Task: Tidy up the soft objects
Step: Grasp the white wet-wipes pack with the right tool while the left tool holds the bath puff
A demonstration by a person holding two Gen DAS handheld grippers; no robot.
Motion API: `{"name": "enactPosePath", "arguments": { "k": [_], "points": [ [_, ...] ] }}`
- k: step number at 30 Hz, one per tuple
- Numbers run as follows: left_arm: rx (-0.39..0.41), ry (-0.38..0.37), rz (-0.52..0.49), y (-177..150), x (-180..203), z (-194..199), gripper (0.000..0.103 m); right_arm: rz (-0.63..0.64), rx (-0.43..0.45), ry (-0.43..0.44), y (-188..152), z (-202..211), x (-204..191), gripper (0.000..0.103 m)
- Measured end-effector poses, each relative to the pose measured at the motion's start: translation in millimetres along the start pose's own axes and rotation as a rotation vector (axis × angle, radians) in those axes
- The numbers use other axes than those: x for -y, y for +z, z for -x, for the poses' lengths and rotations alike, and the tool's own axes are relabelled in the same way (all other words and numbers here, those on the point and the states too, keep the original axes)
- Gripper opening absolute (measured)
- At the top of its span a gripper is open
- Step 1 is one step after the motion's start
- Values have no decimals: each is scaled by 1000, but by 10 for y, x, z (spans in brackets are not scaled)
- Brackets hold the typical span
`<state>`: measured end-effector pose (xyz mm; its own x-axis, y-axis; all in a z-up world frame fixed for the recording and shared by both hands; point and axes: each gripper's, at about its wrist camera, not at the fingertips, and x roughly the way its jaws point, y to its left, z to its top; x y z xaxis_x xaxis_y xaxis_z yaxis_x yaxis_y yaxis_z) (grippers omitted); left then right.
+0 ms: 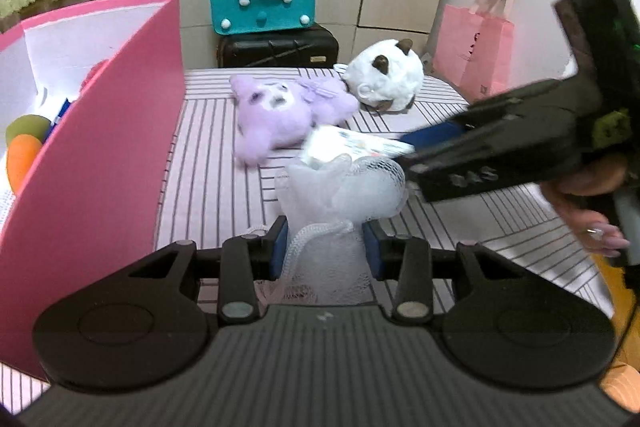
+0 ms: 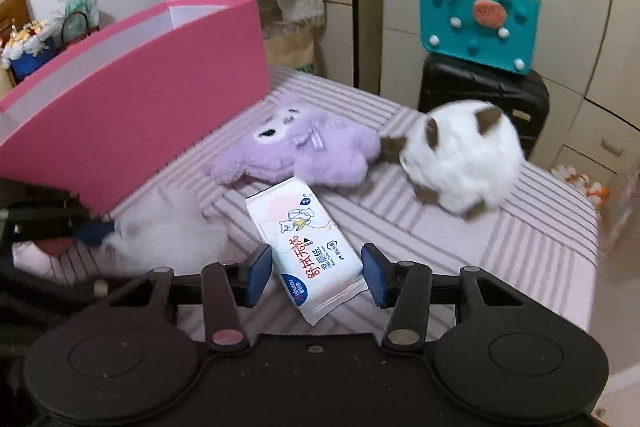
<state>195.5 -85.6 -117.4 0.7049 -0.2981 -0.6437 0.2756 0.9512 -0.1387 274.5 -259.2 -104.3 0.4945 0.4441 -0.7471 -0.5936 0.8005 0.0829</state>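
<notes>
Striped bed (image 1: 224,187), white frilly mesh pouf (image 1: 340,187)

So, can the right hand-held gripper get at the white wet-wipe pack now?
Probably yes: the white wet-wipe pack lies flat between the right hand-held gripper's open pads, with nothing covering it.

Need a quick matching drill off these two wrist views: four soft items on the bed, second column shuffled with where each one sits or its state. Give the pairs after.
Column 1
1. white mesh pouf
2. wet wipes pack
3. purple plush
4. white plush

Column 2
A. lying between open pads of the right gripper
B. farthest from the pink box
C. clamped in the left gripper
D. beside the pink box, face up

Pairs: 1-C, 2-A, 3-D, 4-B
</notes>
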Motion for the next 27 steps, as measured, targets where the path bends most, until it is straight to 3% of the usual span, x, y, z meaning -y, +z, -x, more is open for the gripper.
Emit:
{"name": "enactPosePath", "arguments": {
  "k": [8,12,14,15,17,24,27],
  "points": [
    [8,23,6,-22,-15,-2,38,114,-43,51,11,-90,24,57],
    [3,26,10,-26,0,-10,38,162,31,43,16,-201,-16,62],
    [-1,30,8,-27,2,-19,39,120,48,57,8,-224,31,60],
    [-2,30,5,-29,4,-26,40,95,60,58,-13,-209,44,53],
    [-4,28,9,-30,-10,-37,40,82,80,26,-76,-150,9,48],
    [13,14,-23,-58,9,4,34,-20,79,-69,-326,138,-152,47],
    [2,-18,-3,-59,3,35,34,-51,55,-72,-378,226,-176,47]
  ]
}}
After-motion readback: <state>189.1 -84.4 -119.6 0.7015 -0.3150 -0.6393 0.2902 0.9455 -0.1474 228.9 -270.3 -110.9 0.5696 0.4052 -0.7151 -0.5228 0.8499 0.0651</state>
